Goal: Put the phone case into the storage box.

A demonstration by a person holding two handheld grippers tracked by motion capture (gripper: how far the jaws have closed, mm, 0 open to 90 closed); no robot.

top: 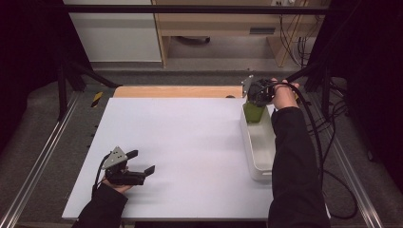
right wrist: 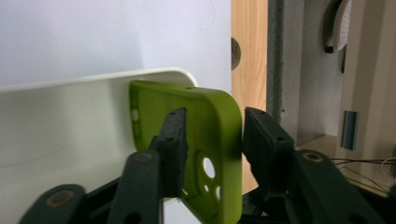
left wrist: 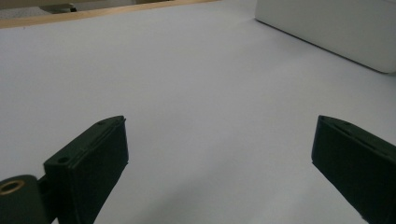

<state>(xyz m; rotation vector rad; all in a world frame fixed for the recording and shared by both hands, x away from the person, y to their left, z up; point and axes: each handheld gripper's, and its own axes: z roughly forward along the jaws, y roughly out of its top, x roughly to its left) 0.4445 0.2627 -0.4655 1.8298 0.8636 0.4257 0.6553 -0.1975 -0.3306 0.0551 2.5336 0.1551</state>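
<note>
With the right tongs point(right wrist: 212, 140) spread around the green case point(right wrist: 219, 140) over the tray's point(top: 259, 156) far end, release is underway; withdraw next, left tongs point(top: 142, 162) idle and spread.

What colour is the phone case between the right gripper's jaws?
The phone case is lime green; this shows best in the right gripper view.

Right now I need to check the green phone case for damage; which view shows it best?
The right gripper view: the phone case is close, its holes plain, between the right gripper jaws. The high view shows a small green patch above the white tray.
</note>
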